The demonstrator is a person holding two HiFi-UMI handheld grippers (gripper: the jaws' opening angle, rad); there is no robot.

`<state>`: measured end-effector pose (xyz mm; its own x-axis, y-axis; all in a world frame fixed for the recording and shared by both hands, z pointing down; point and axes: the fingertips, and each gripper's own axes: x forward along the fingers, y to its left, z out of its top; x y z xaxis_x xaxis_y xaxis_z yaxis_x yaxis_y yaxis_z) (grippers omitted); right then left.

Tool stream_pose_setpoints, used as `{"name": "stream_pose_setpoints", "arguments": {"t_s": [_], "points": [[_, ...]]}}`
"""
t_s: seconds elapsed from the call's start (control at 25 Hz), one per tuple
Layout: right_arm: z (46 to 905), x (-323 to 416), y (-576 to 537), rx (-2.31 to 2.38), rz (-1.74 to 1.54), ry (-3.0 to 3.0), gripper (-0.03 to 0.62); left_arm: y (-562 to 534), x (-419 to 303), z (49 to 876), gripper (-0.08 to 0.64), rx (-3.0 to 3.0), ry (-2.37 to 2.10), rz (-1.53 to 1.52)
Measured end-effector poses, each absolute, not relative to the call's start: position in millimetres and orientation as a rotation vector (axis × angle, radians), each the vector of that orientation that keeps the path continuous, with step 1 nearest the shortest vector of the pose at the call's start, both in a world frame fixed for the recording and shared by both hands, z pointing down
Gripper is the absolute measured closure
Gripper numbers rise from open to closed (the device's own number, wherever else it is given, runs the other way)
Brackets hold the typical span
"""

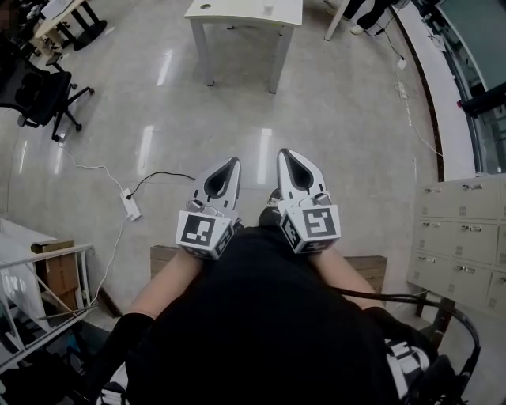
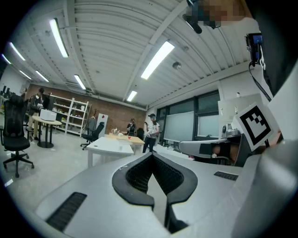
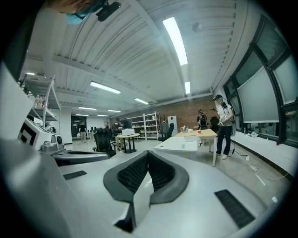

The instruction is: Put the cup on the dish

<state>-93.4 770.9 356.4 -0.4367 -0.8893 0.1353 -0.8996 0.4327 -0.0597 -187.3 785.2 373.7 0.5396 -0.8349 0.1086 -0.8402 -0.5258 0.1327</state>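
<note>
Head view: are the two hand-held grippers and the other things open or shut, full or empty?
Left hand-held gripper: shut, holding nothing.
Right hand-held gripper: shut, holding nothing.
Office chair: upright, nobody in it.
White table: standing upright.
Drawers: all shut.

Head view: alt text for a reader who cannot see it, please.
The left gripper and right gripper, both shut and empty, point forward side by side over a glossy floor. A white table stands ahead, a black office chair at upper left.
</note>
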Motion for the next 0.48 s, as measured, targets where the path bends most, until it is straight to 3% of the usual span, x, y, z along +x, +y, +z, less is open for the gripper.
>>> {"name": "stream_pose_setpoints", "arguments": {"t_s": [0.48], "points": [[370, -75, 706, 1.552, 0.235, -2.611, 0.578, 727, -164, 383, 0.56, 2.566, -1.476, 0.092]]}}
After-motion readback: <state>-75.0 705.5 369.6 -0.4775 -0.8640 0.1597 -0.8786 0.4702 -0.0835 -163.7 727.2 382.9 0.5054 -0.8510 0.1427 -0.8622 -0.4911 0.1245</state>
